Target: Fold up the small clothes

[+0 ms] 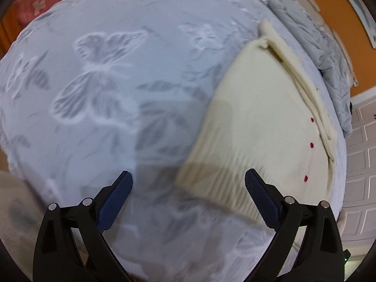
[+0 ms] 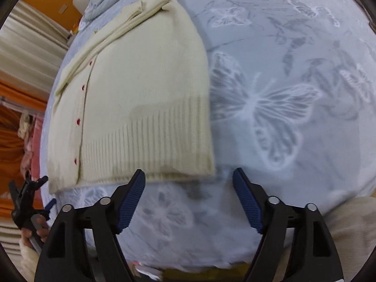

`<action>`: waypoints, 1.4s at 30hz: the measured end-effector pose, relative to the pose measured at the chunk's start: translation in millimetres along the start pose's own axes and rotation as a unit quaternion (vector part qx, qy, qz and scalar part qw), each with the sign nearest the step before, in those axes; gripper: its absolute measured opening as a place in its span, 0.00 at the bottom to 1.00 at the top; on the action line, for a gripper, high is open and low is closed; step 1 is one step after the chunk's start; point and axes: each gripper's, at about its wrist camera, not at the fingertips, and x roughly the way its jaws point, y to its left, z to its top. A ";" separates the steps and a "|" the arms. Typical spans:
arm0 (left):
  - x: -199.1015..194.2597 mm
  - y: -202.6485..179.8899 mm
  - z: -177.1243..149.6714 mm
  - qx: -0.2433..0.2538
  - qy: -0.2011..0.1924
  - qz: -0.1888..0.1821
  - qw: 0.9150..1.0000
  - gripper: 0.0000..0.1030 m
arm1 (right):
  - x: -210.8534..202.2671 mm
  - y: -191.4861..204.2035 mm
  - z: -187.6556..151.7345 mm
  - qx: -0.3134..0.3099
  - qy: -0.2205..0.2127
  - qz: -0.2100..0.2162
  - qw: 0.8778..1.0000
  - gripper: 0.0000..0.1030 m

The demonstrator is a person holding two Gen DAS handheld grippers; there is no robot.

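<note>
A small cream knitted cardigan (image 1: 263, 127) with red buttons lies partly folded on a pale blue bedspread (image 1: 105, 82) with a butterfly pattern. In the left wrist view it is at the right, its ribbed hem nearest me. My left gripper (image 1: 188, 176) hangs open above the hem's left corner, nothing between its blue pads (image 1: 260, 197). In the right wrist view the cardigan (image 2: 141, 94) fills the left half. My right gripper (image 2: 188, 174) is open just below the hem's right corner, its jaws holding nothing. The other gripper (image 2: 25, 202) shows at the far left edge in a hand.
A crumpled grey-blue quilt (image 1: 312, 35) lies behind the cardigan at the bed's far edge. Orange wall (image 1: 336, 16) and white panelled cupboard doors (image 1: 362, 155) stand beyond. A red patterned cloth (image 1: 37, 2) is at the top left. Curtains (image 2: 25, 54) hang at the left of the right wrist view.
</note>
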 end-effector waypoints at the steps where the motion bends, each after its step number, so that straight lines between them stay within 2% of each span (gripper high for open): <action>1: 5.1 -4.7 0.9 0.002 -0.001 0.001 1.000 0.92 | 0.8 3.3 1.2 0.001 -0.006 0.004 1.000 0.79; 2: 10.1 -9.1 2.3 0.000 0.000 0.009 1.000 0.95 | 2.5 5.6 2.4 0.003 -0.012 0.015 1.000 0.79; 4: 14.1 -17.1 5.1 -0.002 -0.006 0.019 1.000 0.95 | 7.2 9.7 6.6 0.011 -0.015 0.032 0.999 0.79; 7: 17.6 -25.3 7.5 0.002 0.002 0.016 1.000 0.95 | 14.4 13.2 13.5 0.042 -0.016 0.069 0.997 0.80; 9: 20.2 -29.6 10.7 0.000 0.012 0.014 1.000 0.95 | 18.2 17.0 24.1 0.054 -0.020 0.072 0.996 0.79; 10: 21.7 -32.0 13.5 -0.006 0.020 0.006 1.000 0.95 | 18.6 19.0 27.4 0.059 -0.023 0.078 0.995 0.70; 11: 22.6 -34.6 15.8 -0.010 0.029 -0.008 0.999 0.86 | 19.0 21.1 29.9 0.061 -0.026 0.086 0.994 0.60; 12: 23.1 -37.0 17.2 -0.013 0.038 -0.022 0.999 0.66 | 19.9 23.3 33.3 0.064 -0.025 0.092 0.993 0.31; 13: 24.9 -41.7 18.7 -0.012 0.055 -0.034 0.998 0.58 | 19.7 22.9 35.8 0.073 -0.021 0.092 0.993 0.10; 14: 25.0 -44.4 18.9 -0.011 0.062 -0.030 0.998 0.46 | 16.8 24.6 35.4 0.082 -0.023 0.101 0.991 0.10; 15: 23.9 -46.5 19.0 -0.011 0.067 -0.024 0.997 0.21 | 8.2 23.7 35.2 0.090 -0.036 0.122 0.988 0.09; 16: 23.1 -46.9 19.6 -0.013 0.076 -0.025 0.997 0.09 | 0.2 23.5 34.1 0.089 -0.047 0.132 0.986 0.09; 19: -2.9 -43.1 19.3 -0.036 0.070 -0.060 0.995 0.09 | -36.1 30.4 31.0 0.069 -0.077 0.159 0.982 0.08; 22: -35.5 -44.6 14.9 -0.009 0.055 -0.084 0.995 0.09 | -73.5 31.5 19.7 0.041 -0.092 0.177 0.979 0.07; 25: -62.4 -41.8 2.1 0.019 0.056 -0.094 0.994 0.08 | -94.3 24.9 3.7 0.028 -0.094 0.182 0.978 0.07; 28: -81.3 -28.8 -18.7 0.029 0.069 -0.100 0.992 0.08 | -102.9 17.5 -19.6 0.020 -0.082 0.177 0.981 0.07; 33: -108.1 -0.1 -70.6 0.054 0.102 -0.084 0.990 0.08 | -129.5 -11.1 -101.5 -0.012 -0.027 0.148 0.989 0.07; 37: -143.2 26.5 -121.7 0.099 0.155 -0.072 0.980 0.08 | -164.6 -20.6 -161.7 -0.058 0.029 0.137 0.988 0.07; 39: -166.8 30.0 -136.6 0.119 0.189 -0.067 0.973 0.08 | -186.5 -19.8 -172.4 -0.064 0.042 0.146 0.986 0.07; 41: -191.8 25.6 -131.2 0.118 0.186 -0.073 0.973 0.08 | -219.3 -9.9 -164.5 -0.076 0.024 0.160 0.984 0.07; 42: -205.5 17.5 -119.6 0.122 0.173 -0.083 0.974 0.08 | -238.5 -0.7 -150.5 -0.092 -0.005 0.167 0.982 0.07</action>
